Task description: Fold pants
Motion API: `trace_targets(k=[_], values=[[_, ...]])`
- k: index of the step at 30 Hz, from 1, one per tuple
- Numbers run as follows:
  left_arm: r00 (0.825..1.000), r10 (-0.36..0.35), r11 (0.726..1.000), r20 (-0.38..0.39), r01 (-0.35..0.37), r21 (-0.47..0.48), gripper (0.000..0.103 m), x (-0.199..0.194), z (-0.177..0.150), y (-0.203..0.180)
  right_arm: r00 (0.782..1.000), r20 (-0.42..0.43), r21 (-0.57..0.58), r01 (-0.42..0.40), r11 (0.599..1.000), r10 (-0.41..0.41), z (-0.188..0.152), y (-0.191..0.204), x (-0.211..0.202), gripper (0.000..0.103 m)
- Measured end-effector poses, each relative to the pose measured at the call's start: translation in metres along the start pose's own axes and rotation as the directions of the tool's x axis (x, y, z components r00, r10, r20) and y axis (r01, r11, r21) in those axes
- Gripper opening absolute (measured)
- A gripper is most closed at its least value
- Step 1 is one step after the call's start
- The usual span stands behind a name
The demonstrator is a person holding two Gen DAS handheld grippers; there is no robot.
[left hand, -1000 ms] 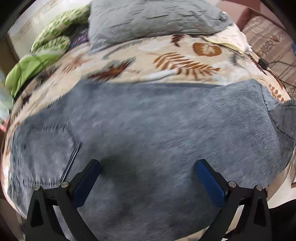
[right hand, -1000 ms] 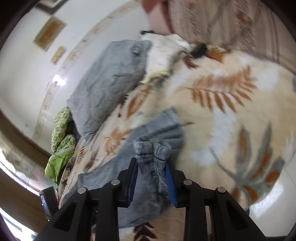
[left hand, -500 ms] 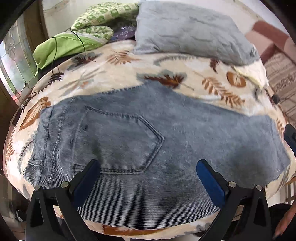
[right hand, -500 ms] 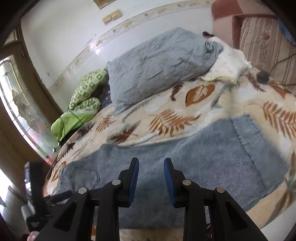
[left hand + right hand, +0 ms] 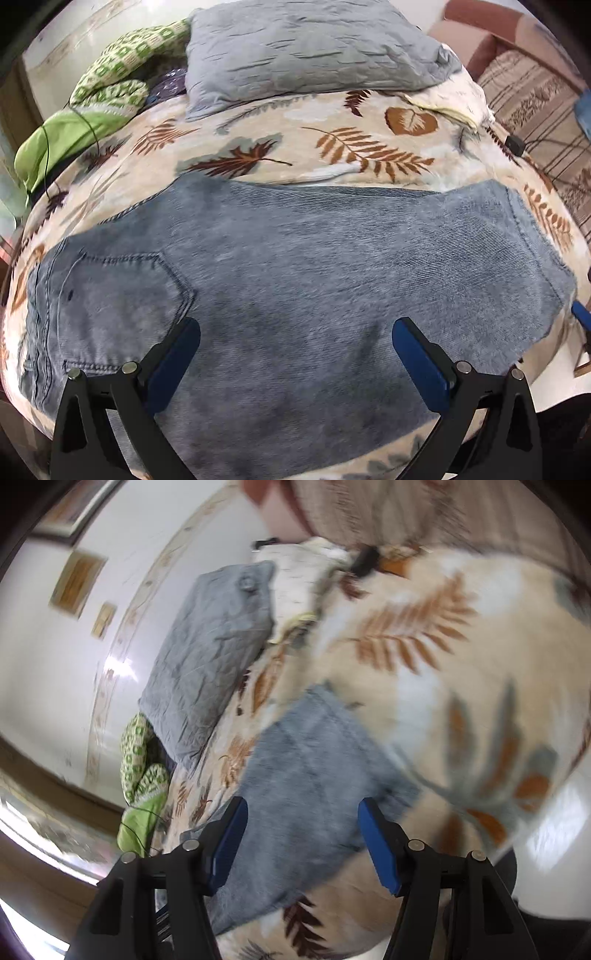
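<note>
Bed [image 5: 303, 122] fills both views, covered by a cream blanket [image 5: 373, 162] with brown and grey leaf print. Pants [image 5: 295, 280], faded blue-grey denim, lie flat across the near half of the bed, folded lengthwise, waist end at the left of the left wrist view with a back pocket [image 5: 122, 291] facing up, leg end reaching to the right edge; in the right wrist view the pants [image 5: 306, 775] show as a blurred grey-blue slab running down toward the camera. Grey pillow [image 5: 310, 48] sits at the far side of the bed against the wall, well apart from the pants. Green patterned bedding [image 5: 122, 70] and a lime green cloth [image 5: 62, 136] are bunched at the far left, just beside the pillow. Striped brown cushion [image 5: 532, 96] at far right, off the bed edge. Small black object [image 5: 515, 144] with a cable rests on the blanket near the right side. Left gripper [image 5: 295, 339] hovers over the middle of the pants, fingers spread wide, nothing pinched, denim visible below the gap. Right gripper [image 5: 301, 823] is over the leg end of the pants, jaws opening, blue fingers [image 5: 231, 834] apart with fabric seen between them but not clamped; view is motion-blurred.
</note>
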State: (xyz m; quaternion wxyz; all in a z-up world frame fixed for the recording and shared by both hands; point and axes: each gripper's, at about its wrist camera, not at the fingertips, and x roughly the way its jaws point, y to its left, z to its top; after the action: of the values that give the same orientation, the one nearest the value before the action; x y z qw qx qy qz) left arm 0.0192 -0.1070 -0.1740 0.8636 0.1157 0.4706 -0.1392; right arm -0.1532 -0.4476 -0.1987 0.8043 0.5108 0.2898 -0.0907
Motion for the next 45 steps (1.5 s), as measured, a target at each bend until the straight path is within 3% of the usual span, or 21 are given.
trace_targets(k=[7,14,19,20,21,22,23,28,35,38,45], values=[[0.999,0.051,0.998,0.006,-0.052,0.03,0.103,0.016,0.004,-0.011,0.993,-0.106,0.104,0.055,0.993,-0.044,-0.004,-0.026,0.021,0.066],[1.0,0.029,0.999,-0.008,-0.028,0.036,0.103,0.024,0.002,-0.015,0.995,-0.049,0.112,0.088,0.99,-0.083,0.003,-0.014,0.039,0.073],[1.0,0.016,0.999,-0.012,-0.016,0.035,0.103,0.026,0.005,-0.012,0.992,0.01,0.086,0.123,0.989,-0.125,0.004,-0.002,0.044,0.071],[1.0,0.014,0.999,-0.014,-0.013,0.032,0.103,0.025,0.006,-0.011,0.988,0.026,0.063,0.149,0.987,-0.151,0.004,0.002,0.045,0.062],[1.0,0.01,1.0,-0.014,-0.01,0.027,0.103,0.025,0.007,-0.01,0.984,0.031,0.039,0.177,0.983,-0.178,0.004,0.007,0.047,0.039],[1.0,0.01,1.0,-0.01,-0.009,0.019,0.103,0.023,0.008,-0.007,0.984,0.025,0.028,0.174,0.984,-0.175,0.005,0.008,0.049,0.028],[1.0,0.013,1.0,-0.003,-0.013,0.008,0.103,0.022,0.009,-0.004,0.987,0.01,0.034,0.162,0.986,-0.163,0.005,0.007,0.052,0.023],[1.0,0.013,0.999,-0.018,-0.014,-0.051,0.103,0.02,0.011,0.014,0.98,0.089,-0.077,0.186,0.979,-0.179,0.002,0.034,0.045,0.021],[1.0,0.029,0.994,0.006,-0.028,-0.107,0.103,-0.001,0.002,0.042,0.98,0.171,-0.285,0.147,0.947,-0.1,-0.02,0.096,0.035,0.021],[0.999,0.039,0.988,0.016,-0.036,-0.148,0.103,-0.013,-0.001,0.064,0.984,0.159,-0.393,0.137,0.909,-0.079,-0.039,0.128,0.043,0.021],[0.993,0.087,0.968,0.074,-0.067,-0.244,0.103,-0.047,-0.002,0.118,0.998,0.014,-0.554,0.057,0.831,-0.059,-0.091,0.179,0.085,0.021]])
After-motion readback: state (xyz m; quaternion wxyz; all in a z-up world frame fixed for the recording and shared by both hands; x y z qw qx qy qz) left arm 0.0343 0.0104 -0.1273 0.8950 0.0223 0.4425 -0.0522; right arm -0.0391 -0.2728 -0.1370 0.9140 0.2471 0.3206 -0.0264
